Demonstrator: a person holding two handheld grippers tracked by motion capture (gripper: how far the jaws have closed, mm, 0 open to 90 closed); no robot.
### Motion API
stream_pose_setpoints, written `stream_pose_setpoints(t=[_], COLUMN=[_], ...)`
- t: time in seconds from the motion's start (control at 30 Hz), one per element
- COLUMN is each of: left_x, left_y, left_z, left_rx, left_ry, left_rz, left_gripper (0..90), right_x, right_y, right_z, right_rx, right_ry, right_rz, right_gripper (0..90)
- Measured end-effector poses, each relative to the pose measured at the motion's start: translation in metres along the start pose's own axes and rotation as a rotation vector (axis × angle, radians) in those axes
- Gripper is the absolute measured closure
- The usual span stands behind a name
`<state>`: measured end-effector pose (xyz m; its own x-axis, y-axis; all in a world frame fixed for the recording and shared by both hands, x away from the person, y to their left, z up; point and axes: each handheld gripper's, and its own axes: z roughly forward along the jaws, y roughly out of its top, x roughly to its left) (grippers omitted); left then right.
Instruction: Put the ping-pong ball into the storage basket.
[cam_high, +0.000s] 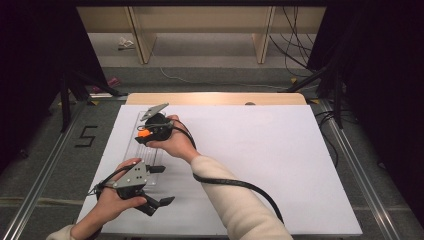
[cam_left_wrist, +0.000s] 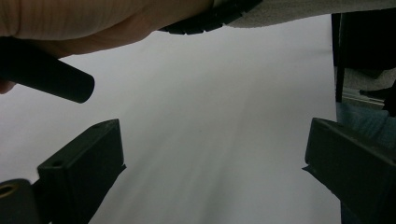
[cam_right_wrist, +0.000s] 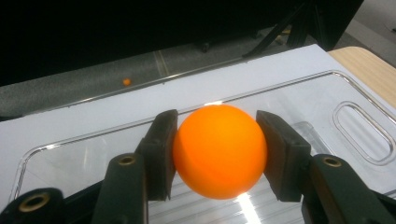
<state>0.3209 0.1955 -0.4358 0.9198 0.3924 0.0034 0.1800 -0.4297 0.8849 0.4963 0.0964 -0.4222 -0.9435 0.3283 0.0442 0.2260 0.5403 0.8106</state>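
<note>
An orange ball (cam_right_wrist: 219, 151) sits squeezed between the two pads of my right gripper (cam_right_wrist: 218, 156), which is shut on it. Ball and gripper hang just above a clear plastic tray (cam_right_wrist: 359, 88) with a ribbed floor. From the high view the ball (cam_high: 143, 133) shows at the tip of the right gripper (cam_high: 146, 134), over the tray (cam_high: 136, 150) near the left side of the white table (cam_high: 260, 165). The right forearm crosses over to that side. Nearer the front edge, my left gripper (cam_high: 161, 186) points right, its jaws wide apart. Nothing lies between its jaws in the left gripper view (cam_left_wrist: 215, 172).
A black cable (cam_high: 235, 184) trails from the right gripper across the table. A small orange thing (cam_right_wrist: 126, 81) lies on the floor beyond the table's left side. Metal rails (cam_high: 45, 165) and a floor marking "5" (cam_high: 86, 136) flank the table; wooden shelf legs (cam_high: 142, 42) stand behind.
</note>
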Motion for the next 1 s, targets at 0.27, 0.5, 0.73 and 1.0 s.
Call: stream_pose_setpoints(t=[0.27, 0.5, 0.73, 1.0], left_x=[0.000, 0.000, 0.000, 0.000], left_y=[0.000, 0.000, 0.000, 0.000], left_z=[0.000, 0.000, 0.000, 0.000], left_rx=[0.000, 0.003, 0.004, 0.003], left_ry=[0.000, -0.001, -0.003, -0.005], left_rz=[0.000, 0.001, 0.001, 0.000], left_gripper=[4.1, 4.1, 4.1, 4.1], right_x=[0.001, -0.001, -0.002, -0.002], right_y=[-0.001, -0.003, -0.003, -0.006], right_z=[0.005, 0.007, 0.009, 0.012], right_rx=[0.009, 0.018, 0.021, 0.037], right_ry=[0.004, 0.005, 0.005, 0.006], right_rz=[0.003, 0.007, 0.011, 0.010], right_gripper=[51.5, 51.5, 51.5, 51.5])
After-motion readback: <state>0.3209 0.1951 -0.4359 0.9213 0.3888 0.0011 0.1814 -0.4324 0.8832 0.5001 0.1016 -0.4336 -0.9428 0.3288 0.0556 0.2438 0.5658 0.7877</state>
